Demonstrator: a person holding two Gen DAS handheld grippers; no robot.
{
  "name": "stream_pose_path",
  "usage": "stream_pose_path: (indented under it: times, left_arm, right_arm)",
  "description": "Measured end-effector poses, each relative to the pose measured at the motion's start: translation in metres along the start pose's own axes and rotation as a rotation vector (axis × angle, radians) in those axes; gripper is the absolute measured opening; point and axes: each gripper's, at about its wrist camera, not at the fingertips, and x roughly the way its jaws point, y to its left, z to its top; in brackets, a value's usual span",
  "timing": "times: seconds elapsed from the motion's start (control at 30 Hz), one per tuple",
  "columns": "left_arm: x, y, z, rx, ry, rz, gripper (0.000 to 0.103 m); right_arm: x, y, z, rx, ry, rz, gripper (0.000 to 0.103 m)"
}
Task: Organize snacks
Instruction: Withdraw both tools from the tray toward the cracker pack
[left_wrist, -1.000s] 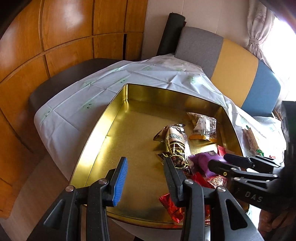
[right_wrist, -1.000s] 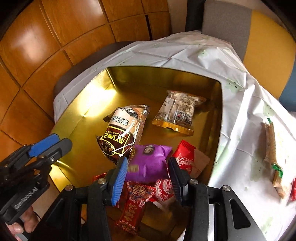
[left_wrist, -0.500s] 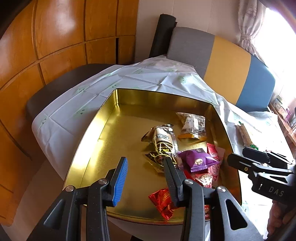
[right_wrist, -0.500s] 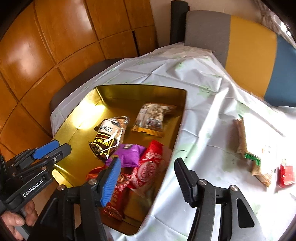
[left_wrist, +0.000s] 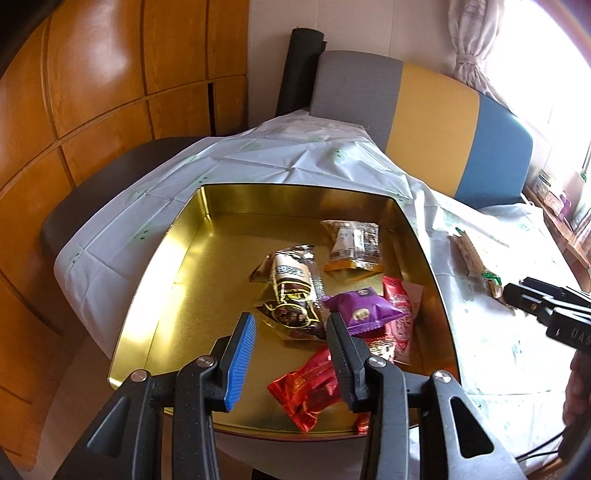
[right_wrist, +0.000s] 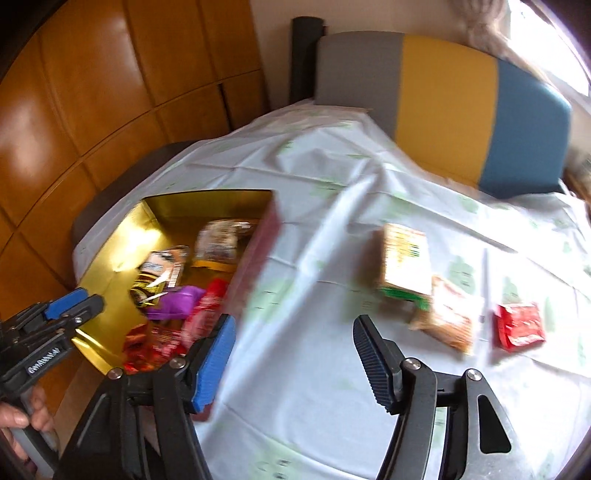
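1. Left gripper (left_wrist: 290, 341): jaws parted by a moderate gap, nothing between them. It hangs above the near end of the gold tin (left_wrist: 155, 280).
2. Right gripper (right_wrist: 295, 354): jaws spread wide, empty. It sits over bare white tablecloth (right_wrist: 306, 387), to the right of the tin and short of the loose snacks. This view is blurred.
3. The tin is shallow and rectangular, and stands on the tablecloth. Its left half is bare metal; the snacks crowd the right half.
4. In the tin, left wrist view: a clear packet with an orange base (left_wrist: 352, 245) toward the far right corner; a brown and gold wrapper (left_wrist: 291, 291) near the middle; a purple packet (left_wrist: 360, 308) just beside it, lying over a red and pink packet (left_wrist: 400, 314) against the right wall; a shiny red wrapper (left_wrist: 310, 387) at the near edge, partly behind the gripper's right finger.
5. Outside the tin, on the cloth, right wrist view: a tan packet with a green end (right_wrist: 406, 262); an orange-brown packet (right_wrist: 450, 317) touching its near corner; a small red packet (right_wrist: 519, 326) just beside that. All three lie well apart from the tin.
6. Behind the table: a chair back in grey, yellow and blue (left_wrist: 424, 125), and wood wall panels (left_wrist: 92, 96).
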Motion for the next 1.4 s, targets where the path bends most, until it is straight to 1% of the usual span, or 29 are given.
stream_pose_path:
  times: [0.2, 0.43, 0.5, 0.6, 0.67, 0.77, 0.87, 0.93, 0.97, 1.17, 1.27, 1.4]
  left_arm:
    - [-0.002, -0.015, 0.001, 0.038, -0.003, -0.016, 0.041]
    - [-0.005, -0.036, 0.003, 0.09, -0.008, -0.033, 0.041]
    - [-0.005, -0.042, 0.004, 0.106, -0.012, -0.037, 0.041]
    - [-0.006, -0.053, 0.005, 0.134, -0.009, -0.048, 0.041]
    - [-0.006, -0.062, 0.005, 0.158, -0.006, -0.054, 0.041]
    - [-0.005, -0.076, 0.006, 0.193, -0.003, -0.06, 0.041]
    - [-0.004, -0.088, 0.007, 0.217, 0.001, -0.072, 0.041]
    - [-0.002, -0.097, 0.009, 0.236, 0.003, -0.077, 0.041]
    - [-0.001, -0.101, 0.01, 0.244, 0.004, -0.082, 0.041]
    - [0.006, -0.132, 0.02, 0.301, 0.016, -0.126, 0.041]
    - [0.011, -0.154, 0.028, 0.338, 0.011, -0.15, 0.041]
    - [0.025, -0.185, 0.04, 0.356, 0.044, -0.185, 0.042]
  right_arm:
    - [-0.012, -0.059, -0.011, 0.078, 0.017, -0.1, 0.07]
    - [-0.026, -0.127, -0.023, 0.137, 0.046, -0.222, 0.08]
    - [-0.027, -0.149, -0.026, 0.165, 0.053, -0.26, 0.08]
    - [-0.026, -0.179, -0.035, 0.237, 0.062, -0.294, 0.08]
    - [-0.025, -0.198, -0.043, 0.31, 0.067, -0.297, 0.08]
    - [-0.017, -0.22, -0.048, 0.438, 0.125, -0.315, 0.081]
    - [-0.018, -0.234, -0.051, 0.517, 0.139, -0.3, 0.081]
    - [-0.02, -0.238, -0.052, 0.544, 0.137, -0.291, 0.085]
    - [-0.02, -0.239, -0.053, 0.554, 0.138, -0.289, 0.086]
    - [-0.023, -0.24, -0.052, 0.582, 0.127, -0.264, 0.087]
    - [-0.023, -0.239, -0.05, 0.582, 0.124, -0.257, 0.087]
    - [-0.027, -0.237, -0.048, 0.578, 0.111, -0.25, 0.087]
